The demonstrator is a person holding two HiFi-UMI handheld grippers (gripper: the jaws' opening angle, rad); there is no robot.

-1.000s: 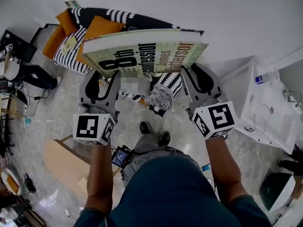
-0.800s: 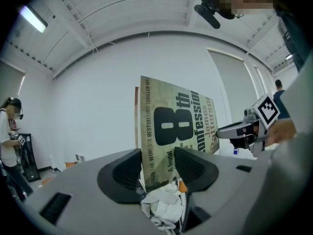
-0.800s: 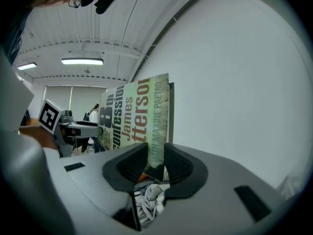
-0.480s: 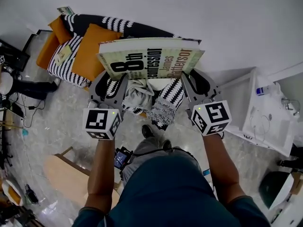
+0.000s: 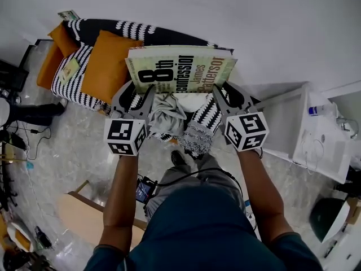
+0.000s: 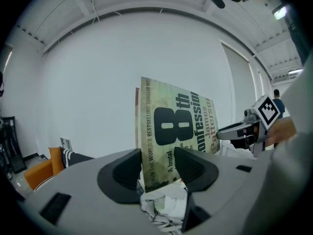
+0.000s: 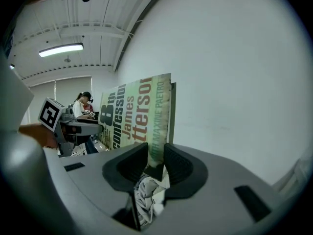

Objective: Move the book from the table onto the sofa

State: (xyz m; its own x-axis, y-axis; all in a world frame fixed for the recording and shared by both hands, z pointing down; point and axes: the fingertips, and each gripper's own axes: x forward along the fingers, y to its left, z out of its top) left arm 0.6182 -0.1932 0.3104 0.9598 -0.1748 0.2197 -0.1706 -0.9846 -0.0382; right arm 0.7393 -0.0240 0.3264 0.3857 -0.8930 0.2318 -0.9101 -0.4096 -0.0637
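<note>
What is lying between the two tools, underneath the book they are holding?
A crumpled grey cloth lies there, below the book, with a black-and-white striped throw beside it. The head view shows this best.

Your head view is bright and evenly lit: the plain white wall (image 5: 271,16) is uniformly lit, and shadows on the pale marble floor (image 5: 73,134) are soft. Both gripper views bow strongly and turn black at the corners. In your right gripper view a long ceiling strip lamp (image 7: 61,49) glows. The cover print of the large green-and-cream printed book (image 6: 176,126) stays sharp.
</note>
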